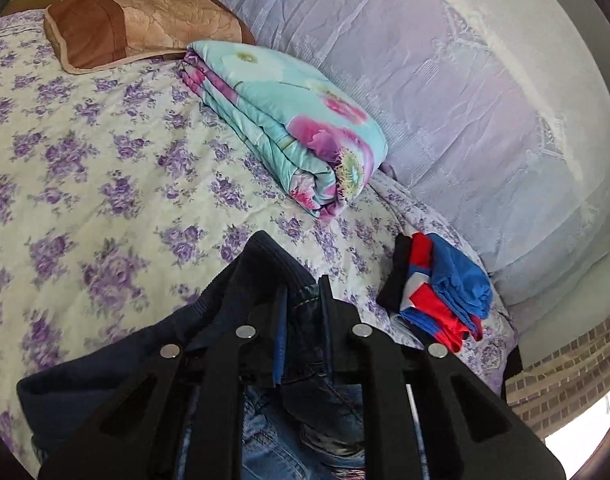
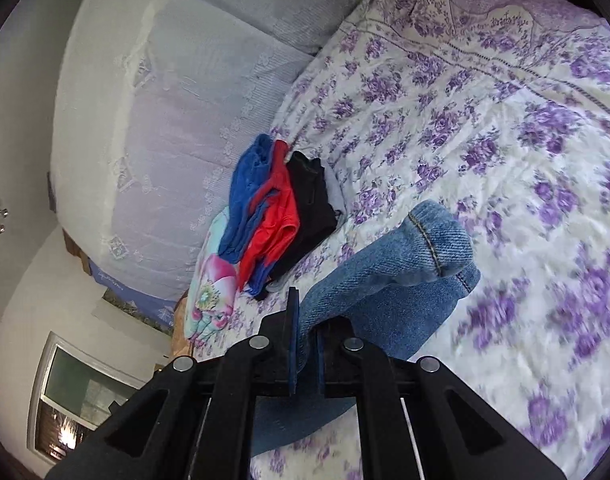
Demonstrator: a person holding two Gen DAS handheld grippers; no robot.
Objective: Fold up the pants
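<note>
The pants are blue jeans with a dark navy ribbed waistband (image 1: 261,272). My left gripper (image 1: 303,300) is shut on the waistband end, with denim bunched between and below its fingers. My right gripper (image 2: 305,328) is shut on a light blue denim leg (image 2: 389,264); the stitched hem cuff (image 2: 445,240) sticks up past the fingertips above the bed. The rest of that leg hangs down under the gripper.
The bed has a white sheet with purple flowers (image 1: 85,184). A folded turquoise floral quilt (image 1: 289,120) and a brown pillow (image 1: 137,28) lie near the padded headboard (image 1: 485,100). A stack of folded blue, red and black clothes (image 2: 277,208) sits beside the headboard.
</note>
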